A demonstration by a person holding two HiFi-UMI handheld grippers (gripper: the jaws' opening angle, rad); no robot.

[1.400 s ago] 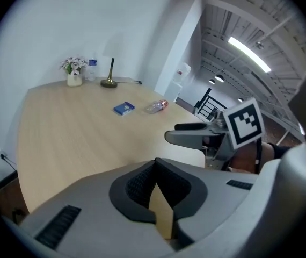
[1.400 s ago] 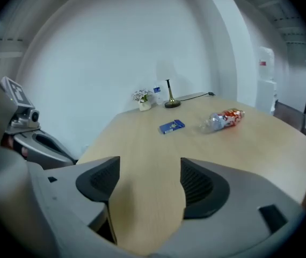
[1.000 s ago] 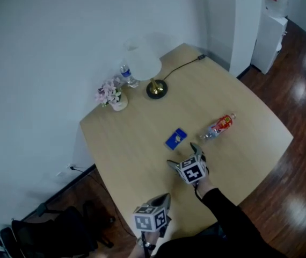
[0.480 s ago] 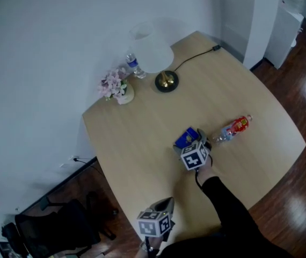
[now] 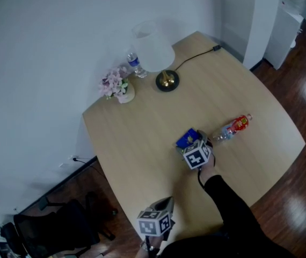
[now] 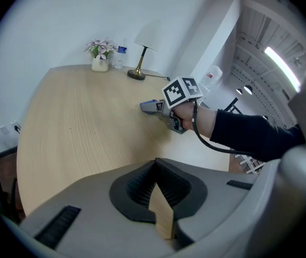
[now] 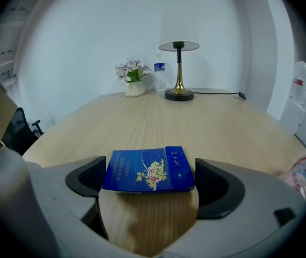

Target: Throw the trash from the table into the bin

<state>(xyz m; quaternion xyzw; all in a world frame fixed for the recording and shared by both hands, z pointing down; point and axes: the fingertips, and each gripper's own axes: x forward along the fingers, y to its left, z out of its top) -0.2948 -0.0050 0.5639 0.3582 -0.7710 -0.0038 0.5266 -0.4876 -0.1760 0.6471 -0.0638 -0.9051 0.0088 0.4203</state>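
Right jaws wide open, flanking the blue box

Our right gripper (image 7: 150,183) has a jaw close on each side of the flat blue box (image 7: 148,170) on the table (image 7: 206,122), not yet pinching. We judge it light, crushable cardboard, so pinch its two ends gently. Our left gripper (image 6: 158,198) is closed and empty; a bottle (image 5: 233,128) lies nearby.

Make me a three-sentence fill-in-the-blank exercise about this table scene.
The blue packet lies flat on the table between the right gripper's ___ jaws.
The red-labelled plastic bottle lies on its ___.
The pot of flowers stands beside a lamp with a ___ shade.
Missing words: open; side; white.
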